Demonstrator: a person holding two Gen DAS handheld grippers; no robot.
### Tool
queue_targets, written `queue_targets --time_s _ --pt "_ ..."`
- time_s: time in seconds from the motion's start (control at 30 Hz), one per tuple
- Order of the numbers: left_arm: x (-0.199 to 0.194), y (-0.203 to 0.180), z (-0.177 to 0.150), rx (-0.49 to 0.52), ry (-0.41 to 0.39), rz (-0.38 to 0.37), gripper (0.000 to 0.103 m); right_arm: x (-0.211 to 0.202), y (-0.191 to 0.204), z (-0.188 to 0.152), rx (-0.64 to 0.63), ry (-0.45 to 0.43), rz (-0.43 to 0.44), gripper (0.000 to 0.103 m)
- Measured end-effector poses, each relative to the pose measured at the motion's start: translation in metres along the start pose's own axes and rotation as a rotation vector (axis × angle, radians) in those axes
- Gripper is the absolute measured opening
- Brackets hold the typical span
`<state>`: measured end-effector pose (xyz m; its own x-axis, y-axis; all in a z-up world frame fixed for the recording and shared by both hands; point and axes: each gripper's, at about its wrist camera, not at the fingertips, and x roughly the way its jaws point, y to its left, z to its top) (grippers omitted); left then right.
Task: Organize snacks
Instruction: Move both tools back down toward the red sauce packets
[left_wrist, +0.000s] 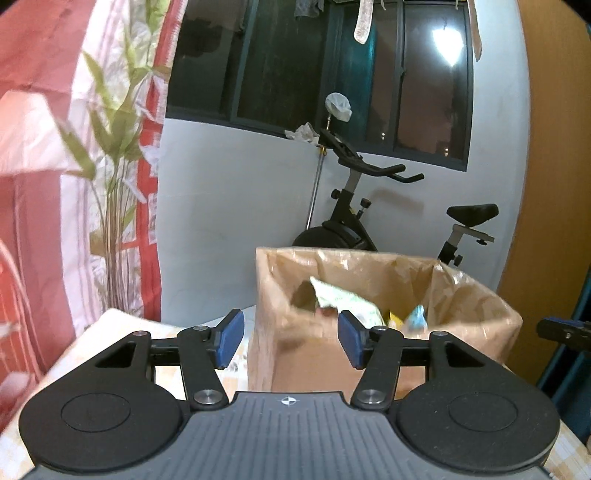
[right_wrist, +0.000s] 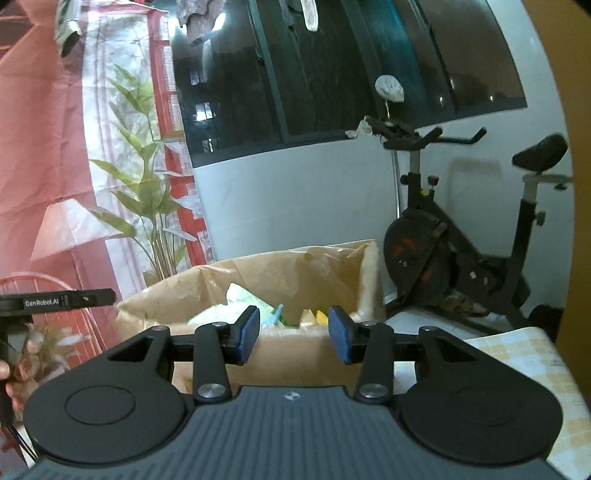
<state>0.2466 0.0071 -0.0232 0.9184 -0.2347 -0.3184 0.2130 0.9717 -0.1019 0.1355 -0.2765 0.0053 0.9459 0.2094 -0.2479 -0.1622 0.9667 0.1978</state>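
Cardboard box (left_wrist: 369, 354) lined with brown paper stands on the checked tabletop (right_wrist: 517, 354), already holding several snack packets (right_wrist: 240, 302). Both the left tool (left_wrist: 291, 339) and right tool (right_wrist: 293, 332) hover near it, spread and empty, so packing looks mostly done. "GenRobot.AI" reads on the left tool's side.

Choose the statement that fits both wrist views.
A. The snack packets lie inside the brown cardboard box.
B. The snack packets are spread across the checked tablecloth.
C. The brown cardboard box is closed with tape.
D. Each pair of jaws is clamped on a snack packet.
A: the open brown cardboard box holds the white-green, yellow and blue snack packets, and both pairs of jaws stand open and empty.
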Motion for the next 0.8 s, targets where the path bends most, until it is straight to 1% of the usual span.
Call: queue_targets --time_s 0.07,0.13,0.27,0.4,0.43,0.47,0.53,0.6,0.73,0.8 --pt "-0.003 0.0 -0.013 0.003 0.02 0.004 0.059 -0.015 0.0 -0.011 -0.014 0.0 -0.018 0.045" --pt "-0.003 0.0 -0.026 0.003 0.052 0.006 0.059 -0.024 -0.002 -0.025 0.005 0.028 -0.038 0.045" --pt "-0.001 -0.001 -0.045 0.002 0.1 0.002 0.059 -0.031 -0.008 -0.064 0.044 0.135 -0.096 0.045" --pt "-0.001 -0.004 -0.055 0.025 0.119 -0.004 0.059 -0.026 -0.007 -0.103 0.094 0.271 -0.121 0.046" --pt "-0.001 -0.005 -0.057 0.027 0.123 -0.007 0.059 -0.022 -0.006 -0.111 0.097 0.307 -0.126 0.052" --pt "-0.001 -0.005 -0.059 0.028 0.127 -0.01 0.059 -0.018 -0.004 -0.119 0.099 0.348 -0.136 0.056" --pt "-0.001 -0.005 -0.063 0.025 0.135 -0.012 0.059 -0.013 0.0 -0.131 0.101 0.398 -0.16 0.068" --pt "0.002 -0.005 -0.066 0.023 0.146 -0.013 0.059 -0.007 0.003 -0.141 0.104 0.451 -0.182 0.077" --pt "0.004 -0.006 -0.075 0.02 0.169 -0.01 0.059 0.002 0.008 -0.157 0.096 0.511 -0.173 0.078" --pt "0.005 -0.006 -0.077 0.014 0.179 -0.009 0.059 0.008 0.014 -0.161 0.061 0.525 -0.173 0.079"
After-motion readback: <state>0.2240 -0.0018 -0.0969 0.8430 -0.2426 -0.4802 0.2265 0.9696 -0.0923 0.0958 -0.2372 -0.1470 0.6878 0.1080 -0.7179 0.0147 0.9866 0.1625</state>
